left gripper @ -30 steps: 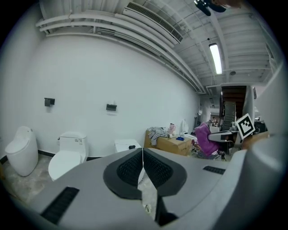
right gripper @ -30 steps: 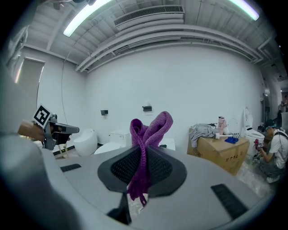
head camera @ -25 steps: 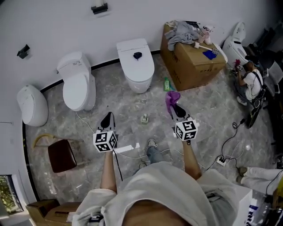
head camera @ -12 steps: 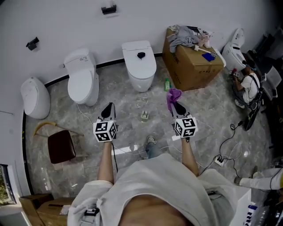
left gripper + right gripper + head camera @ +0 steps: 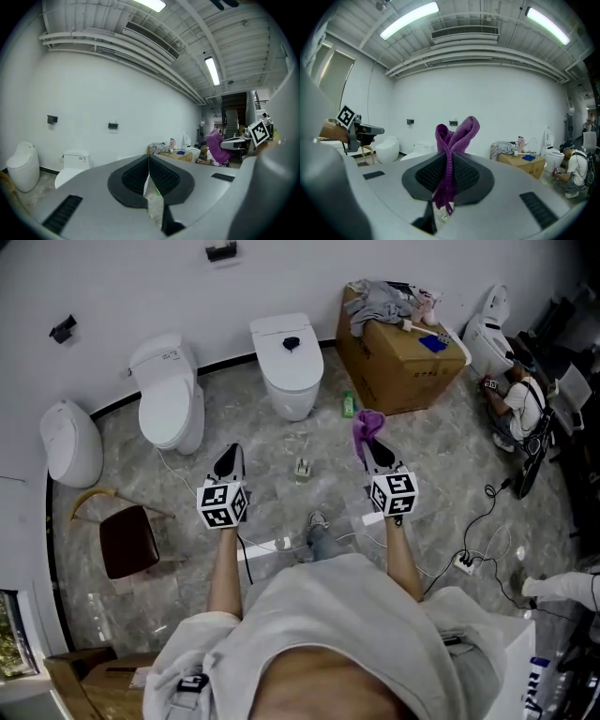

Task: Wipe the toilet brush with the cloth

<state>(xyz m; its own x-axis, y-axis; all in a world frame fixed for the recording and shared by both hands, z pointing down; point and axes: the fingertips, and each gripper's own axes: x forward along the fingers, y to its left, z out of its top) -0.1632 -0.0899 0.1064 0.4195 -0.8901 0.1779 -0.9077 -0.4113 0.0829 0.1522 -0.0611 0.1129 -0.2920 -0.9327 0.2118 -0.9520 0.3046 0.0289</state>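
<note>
right claw [image 5: 449, 165]: clamped on the cloth [image 5: 367, 424], pinched mid-length. A doubled loop stands above the jaws and a loose tail hangs below.
left claw [image 5: 148, 163]: jaws together, nothing between them. Held left of the right claw, well apart from it.
cloth location: purple knit, carried in the right claw over the floor [image 5: 441, 456], on the near side of the middle toilet [image 5: 287, 371] and the cardboard box [image 5: 398, 371].
toilet brush location: can't pick it out for sure. A white stick-like item [image 5: 410, 324] on top of the cardboard box, far right, might be it, but it's too small to tell.
other: small object [image 5: 302, 468] on the floor between the two claws, can't identify it. Green bottle [image 5: 349, 406] by the box.
stage: my read is cloth in hand, brush not yet held, wiping not started.
cloth handling: soft, light and limp, so it should drape and wrap round a handle. The standing loop is the usable wiping face. The pinch is on a thin bunch, so it could drag out under friction.
brush handling: probably light, with a stiff, smooth plastic handle that may twist in the jaws. Take it on the handle, away from the bristles. The left claw is free for that.
</note>
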